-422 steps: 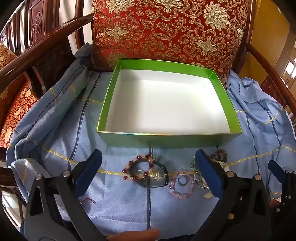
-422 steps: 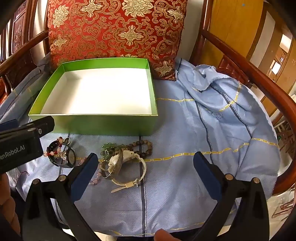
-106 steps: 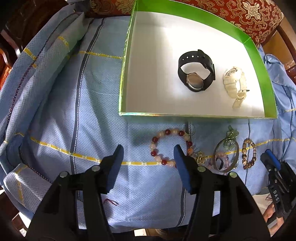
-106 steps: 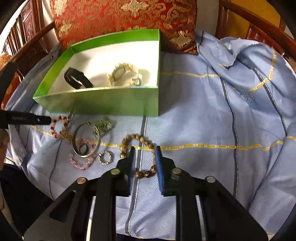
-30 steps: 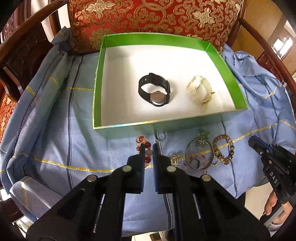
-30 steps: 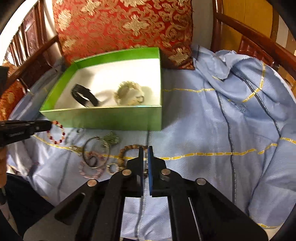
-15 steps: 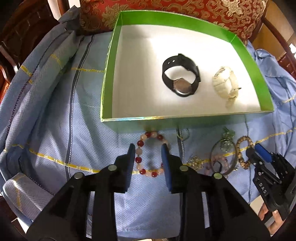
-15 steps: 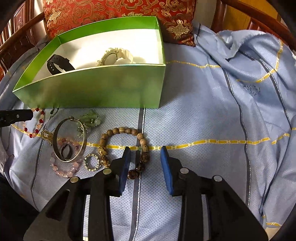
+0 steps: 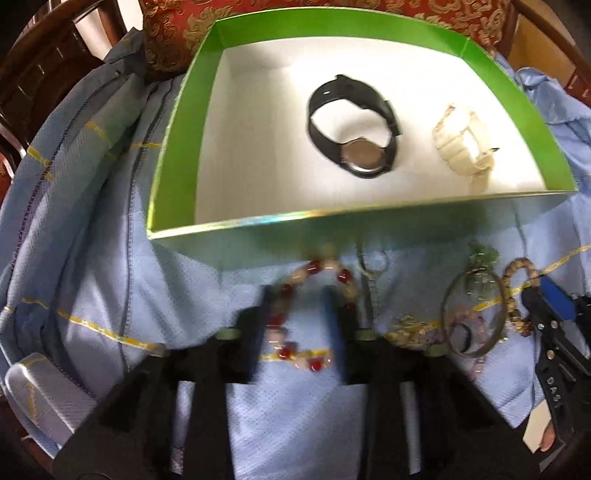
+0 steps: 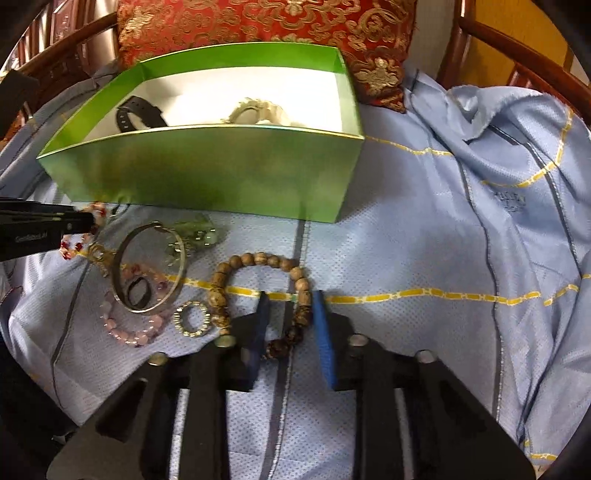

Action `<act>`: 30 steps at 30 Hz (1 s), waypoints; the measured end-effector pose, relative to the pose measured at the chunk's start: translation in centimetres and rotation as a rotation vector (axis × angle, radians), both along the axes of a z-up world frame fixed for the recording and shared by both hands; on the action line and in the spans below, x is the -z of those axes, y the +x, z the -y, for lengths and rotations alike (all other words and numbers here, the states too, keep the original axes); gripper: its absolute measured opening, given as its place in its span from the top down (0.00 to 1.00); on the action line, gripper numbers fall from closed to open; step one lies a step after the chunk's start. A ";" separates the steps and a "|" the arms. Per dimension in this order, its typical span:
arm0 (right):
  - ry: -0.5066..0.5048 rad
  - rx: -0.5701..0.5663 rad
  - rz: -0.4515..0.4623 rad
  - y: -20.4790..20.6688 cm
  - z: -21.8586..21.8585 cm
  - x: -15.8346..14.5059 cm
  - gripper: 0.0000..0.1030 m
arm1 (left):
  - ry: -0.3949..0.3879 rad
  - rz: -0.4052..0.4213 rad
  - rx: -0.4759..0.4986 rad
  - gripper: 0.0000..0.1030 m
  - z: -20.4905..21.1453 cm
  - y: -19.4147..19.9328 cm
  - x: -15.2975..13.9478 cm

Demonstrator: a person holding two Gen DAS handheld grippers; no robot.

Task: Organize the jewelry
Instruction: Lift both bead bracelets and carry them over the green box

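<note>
Change since half a second ago: both grippers lowered closer onto the beads, jaws a little wider apart.
Left gripper (image 9: 297,295): jaws partly spread, straddling one side of the red-and-cream bead bracelet (image 9: 314,273); nothing clamped.
Right gripper (image 10: 290,306): jaws partly spread, either side of the near right arc of the wooden bead bracelet (image 10: 258,258); not gripped.
Cloth, near: blue cloth (image 10: 424,258) carrying a metal bangle (image 10: 151,269), pink bead bracelet (image 10: 125,332), small sparkly ring (image 10: 192,318).
Farther: green box (image 9: 177,122) just behind the loose pieces, with black watch (image 9: 354,125) left and white watch (image 9: 461,140) right inside.
Farthest: red cushion (image 10: 266,22) against the box's back.
</note>
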State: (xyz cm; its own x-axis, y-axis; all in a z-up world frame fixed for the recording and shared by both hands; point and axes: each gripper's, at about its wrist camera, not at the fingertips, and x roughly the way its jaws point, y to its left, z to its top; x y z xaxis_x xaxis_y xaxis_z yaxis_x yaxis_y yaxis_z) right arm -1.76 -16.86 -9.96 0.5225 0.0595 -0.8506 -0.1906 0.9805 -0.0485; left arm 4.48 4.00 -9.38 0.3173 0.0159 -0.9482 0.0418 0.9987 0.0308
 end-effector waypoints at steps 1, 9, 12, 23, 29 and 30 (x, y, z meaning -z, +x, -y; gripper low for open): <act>-0.001 -0.009 0.001 0.0 -0.2 0.0 0.89 | 0.000 0.006 0.002 0.92 0.1 -0.2 0.0; 0.028 -0.021 0.053 -0.6 -0.1 -2.1 0.89 | -0.035 0.123 0.023 0.92 0.3 -2.5 -3.6; 0.048 -0.019 0.105 -1.1 0.0 -4.6 0.89 | -0.086 0.196 0.044 0.92 0.5 -3.5 -6.0; 0.122 -0.027 0.249 -1.4 -0.2 -11.2 0.89 | -0.084 0.329 0.107 0.92 2.5 -4.6 -11.1; 0.174 -0.045 0.329 0.9 -1.2 -14.6 0.89 | -0.070 0.402 0.129 0.92 2.9 -2.6 -15.8; 0.181 -0.042 0.338 1.3 -1.3 -15.0 0.89 | -0.061 0.420 0.128 0.92 3.0 -2.0 -16.5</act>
